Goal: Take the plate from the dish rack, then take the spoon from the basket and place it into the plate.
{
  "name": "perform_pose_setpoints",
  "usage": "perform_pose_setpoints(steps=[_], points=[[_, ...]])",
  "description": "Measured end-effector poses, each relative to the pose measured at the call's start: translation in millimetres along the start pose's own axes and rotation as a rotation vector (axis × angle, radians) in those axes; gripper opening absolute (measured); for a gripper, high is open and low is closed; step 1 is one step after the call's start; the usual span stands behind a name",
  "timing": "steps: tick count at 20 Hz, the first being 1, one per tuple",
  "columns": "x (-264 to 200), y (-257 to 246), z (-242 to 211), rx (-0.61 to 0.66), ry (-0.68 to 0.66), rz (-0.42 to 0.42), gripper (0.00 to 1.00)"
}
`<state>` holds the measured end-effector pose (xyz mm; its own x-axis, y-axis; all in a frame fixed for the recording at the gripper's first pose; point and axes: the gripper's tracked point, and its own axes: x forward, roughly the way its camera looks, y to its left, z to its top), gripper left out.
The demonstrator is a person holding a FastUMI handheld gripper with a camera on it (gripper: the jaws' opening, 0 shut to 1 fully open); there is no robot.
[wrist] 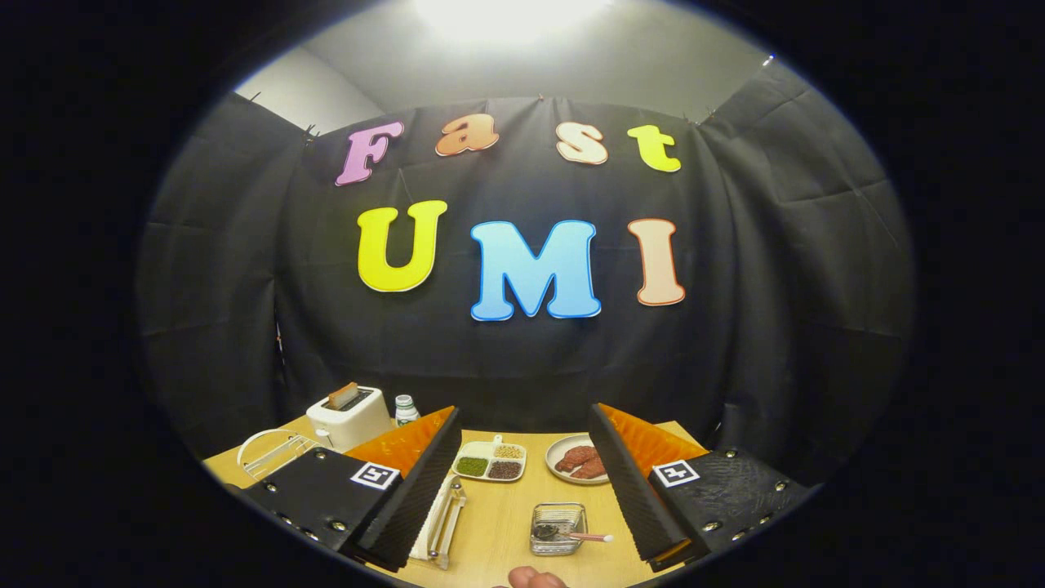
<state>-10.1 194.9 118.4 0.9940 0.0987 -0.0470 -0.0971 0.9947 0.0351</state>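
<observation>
Gripper (522,490): held level above the near edge of the wooden table (498,523), fingers spread wide apart, nothing between them, nothing touched. Dish rack (273,452): white wire, at the far left of the table, beyond and outside the left finger, partly hidden behind it; whether a plate stands in it cannot be told from here, the wires being too fine and the finger in the way. Basket (558,527): small, clear-sided with a wire frame, on the table just ahead, lying between the two fingers and nearer the right one. Spoon (575,536): resting in the basket, bowl end down inside at the left, pale handle running out to the right over the rim, so its long axis lies crosswise to the fingers, roughly parallel to the table's near edge. Judgement: the first step looks not yet done, and the rack lies well off to the left of where the tool points, so the coming move would call for a swing leftward and forward past the left finger; the basket, by contrast, sits almost straight ahead. Other items: a toaster (351,415) with a slice of bread in its slot, behind the rack; a small bottle (406,408) beside it; a divided tray (490,461) of grains, centre; a round dish of red meat slices (576,461), beyond the basket; metal tongs (445,523) lying near the left finger; a fingertip (535,579) of a person at the near edge.
</observation>
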Motion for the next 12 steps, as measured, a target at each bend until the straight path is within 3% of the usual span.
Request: perform_pose_setpoints(steps=[4,12], points=[[11,25,-4,0.025,0.055,0.036,0.97],[40,88,-33,0.096,0.307,0.162,0.97]])
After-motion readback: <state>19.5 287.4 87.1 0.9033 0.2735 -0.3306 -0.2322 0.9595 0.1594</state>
